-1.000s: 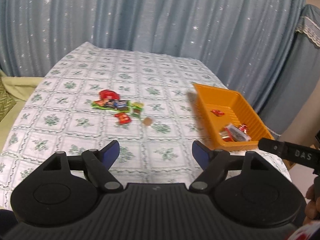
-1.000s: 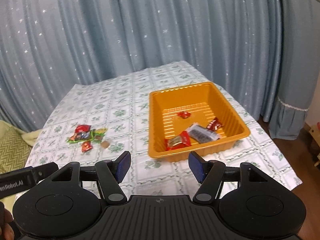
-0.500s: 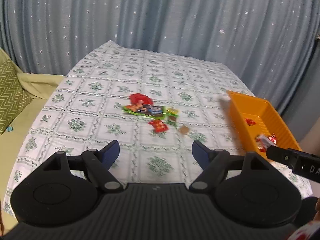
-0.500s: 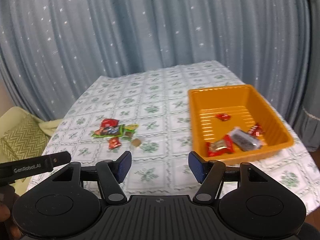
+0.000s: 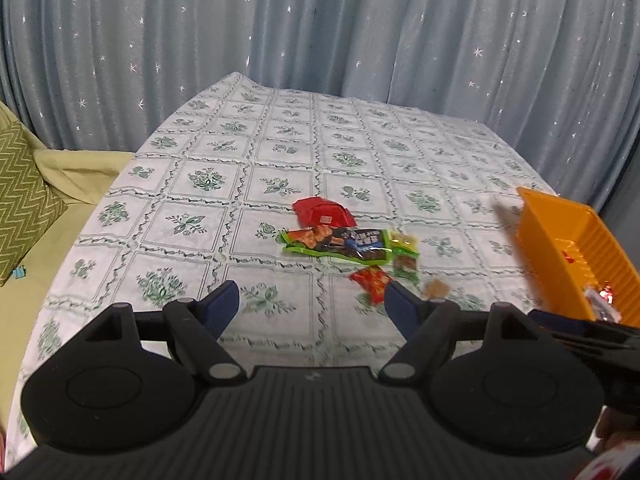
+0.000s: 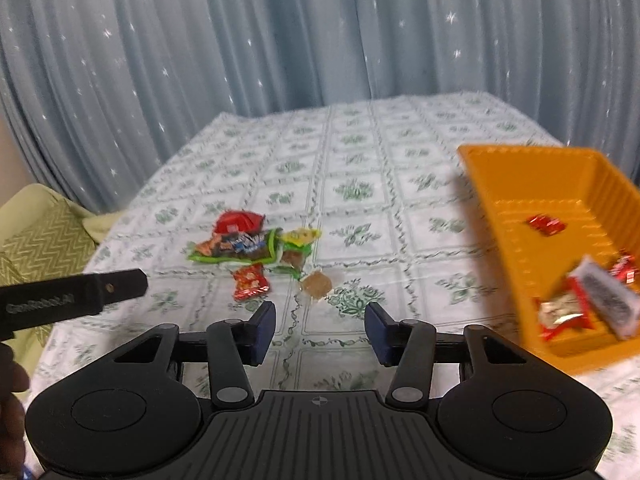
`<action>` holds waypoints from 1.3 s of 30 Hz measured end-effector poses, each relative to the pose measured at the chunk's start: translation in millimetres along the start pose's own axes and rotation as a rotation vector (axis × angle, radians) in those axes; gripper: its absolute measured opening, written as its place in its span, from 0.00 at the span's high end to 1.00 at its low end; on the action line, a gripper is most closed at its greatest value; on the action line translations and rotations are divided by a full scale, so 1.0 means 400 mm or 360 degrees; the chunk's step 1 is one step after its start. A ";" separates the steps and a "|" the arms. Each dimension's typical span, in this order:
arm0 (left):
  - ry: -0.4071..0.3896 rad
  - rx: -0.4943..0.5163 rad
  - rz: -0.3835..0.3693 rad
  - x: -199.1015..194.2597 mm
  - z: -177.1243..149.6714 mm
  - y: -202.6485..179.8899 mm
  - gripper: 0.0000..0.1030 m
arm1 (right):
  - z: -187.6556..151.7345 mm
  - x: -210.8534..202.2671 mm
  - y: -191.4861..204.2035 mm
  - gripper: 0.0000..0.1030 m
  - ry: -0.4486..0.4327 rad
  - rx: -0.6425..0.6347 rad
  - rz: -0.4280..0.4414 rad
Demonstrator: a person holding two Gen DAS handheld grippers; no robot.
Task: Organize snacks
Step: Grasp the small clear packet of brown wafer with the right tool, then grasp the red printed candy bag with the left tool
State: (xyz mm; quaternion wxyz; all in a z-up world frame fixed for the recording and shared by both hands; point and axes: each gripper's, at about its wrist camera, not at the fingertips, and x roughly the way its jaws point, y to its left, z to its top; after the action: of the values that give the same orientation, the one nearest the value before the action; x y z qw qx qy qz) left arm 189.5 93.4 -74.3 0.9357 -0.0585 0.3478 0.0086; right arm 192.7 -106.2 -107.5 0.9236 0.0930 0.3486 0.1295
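A heap of loose snacks lies mid-table: a red packet (image 5: 323,211), a long green packet (image 5: 338,242), a small yellow-green packet (image 5: 405,249), a small red packet (image 5: 373,281) and a brown candy (image 5: 436,289). The same heap shows in the right wrist view, with the green packet (image 6: 236,245) and brown candy (image 6: 316,283). An orange tray (image 6: 516,184) at the right holds several snacks; it also shows in the left wrist view (image 5: 556,240). My left gripper (image 5: 313,306) and my right gripper (image 6: 320,326) are both open and empty, above the table just short of the heap.
The table wears a white cloth with a green flower pattern (image 5: 208,180). A blue starred curtain (image 5: 320,20) hangs behind it. A yellow-green sofa with a zigzag cushion (image 5: 24,200) stands at the left.
Both grippers have swung left, away from the tray and toward the snack heap, and moved closer to it. Both stayed open and empty.
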 end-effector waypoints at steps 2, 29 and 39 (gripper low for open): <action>0.0006 0.0007 0.0004 0.032 0.005 0.008 0.25 | 0.001 0.048 -0.004 0.51 0.0022 0.0027 -0.0004; 0.0123 -0.0089 -0.0102 0.185 -0.017 0.005 0.24 | 0.007 0.236 0.026 0.80 0.0009 -0.0267 -0.0170; 0.0108 -0.0037 -0.0187 0.235 -0.008 -0.088 0.29 | 0.007 0.177 -0.054 0.80 -0.0006 -0.0143 -0.0190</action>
State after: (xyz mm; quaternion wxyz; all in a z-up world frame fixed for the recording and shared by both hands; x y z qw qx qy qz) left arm 260.6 55.6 -134.5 0.9215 -0.0901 0.3752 -0.0444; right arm 249.6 -105.3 -154.8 0.9336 0.0307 0.3455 0.0895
